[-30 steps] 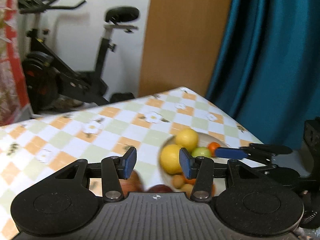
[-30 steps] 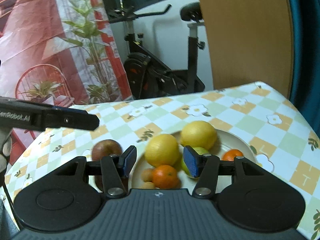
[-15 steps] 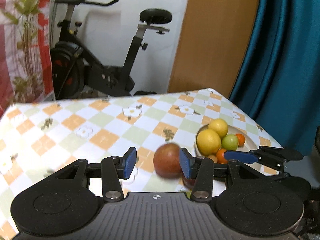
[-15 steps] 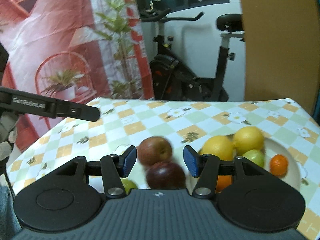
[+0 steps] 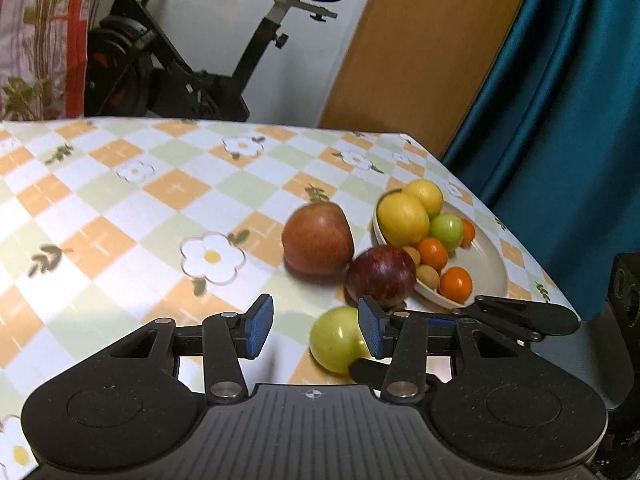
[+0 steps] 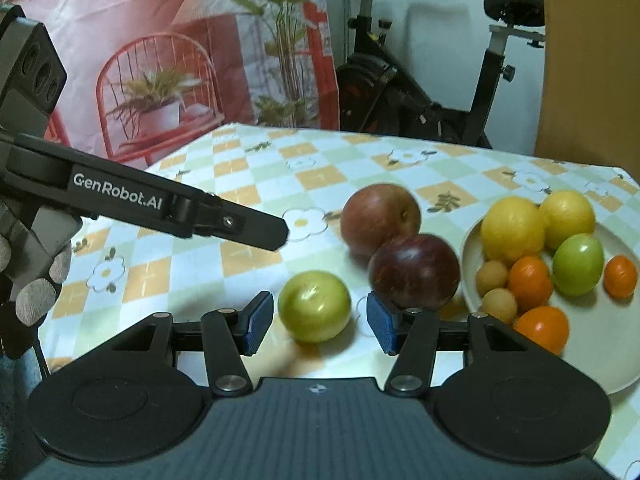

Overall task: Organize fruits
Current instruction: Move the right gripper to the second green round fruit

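Three loose fruits now fill the space ahead of your hands, where a second ago both cameras looked mainly at the plate. You have brought both hand-held grippers lower and swung them away from the plate toward the open tabletop [image 5: 120,208].

Your left hand-held gripper [image 5: 316,330] stands with its jaws apart and nothing between the pads; the green apple [image 5: 340,340] lies just beyond them, partly behind the right pad. Your right hand-held gripper [image 6: 320,322] is likewise open and empty, with the same green apple [image 6: 315,306] framed between its fingertips but lying farther on, on the checked cloth, not pressed by either pad.

Beside that apple sits a dark red apple [image 6: 414,272], touching or nearly touching the plate's rim, and behind it a lighter red-brown apple [image 6: 380,218] close against it.

The plate [image 6: 600,356] holds two yellow lemons [image 6: 512,230] at its far side, one small green fruit [image 6: 578,266], three small oranges [image 6: 530,284] and two small tan fruits [image 6: 498,306] near the rim. In the left view the plate [image 5: 486,264] lies to the right of the apples, near the tabletop's edge.
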